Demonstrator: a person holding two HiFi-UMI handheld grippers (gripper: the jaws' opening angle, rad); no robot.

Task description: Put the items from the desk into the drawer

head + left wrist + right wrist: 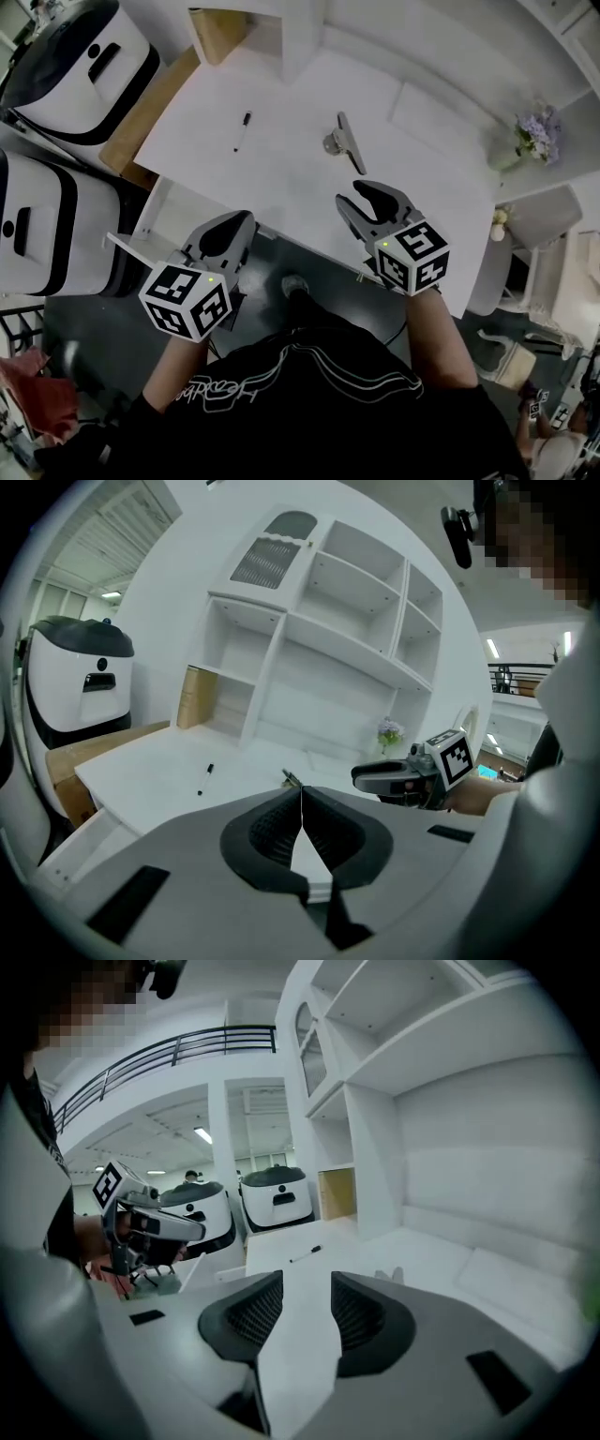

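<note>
A black pen [243,129] lies on the white desk [281,187] toward its back left. A metal clip [343,141] rests further right. My right gripper [349,194] is open over the desk's front edge, a short way in front of the clip, with nothing between its jaws. My left gripper [246,221] is shut and empty, held below and in front of the desk's front edge. The left gripper view shows the pen [204,780], the clip [292,778] and the right gripper [375,776]. The right gripper view shows the pen [305,1254] and the left gripper [192,1232]. I cannot make out a drawer for certain.
Two white and black machines [80,66] [37,225] stand left of the desk, beside a brown board [150,108]. A white shelf unit [319,639] rises behind the desk. A small vase of flowers [530,136] sits at the far right. The person's shoe [295,284] is on the dark floor.
</note>
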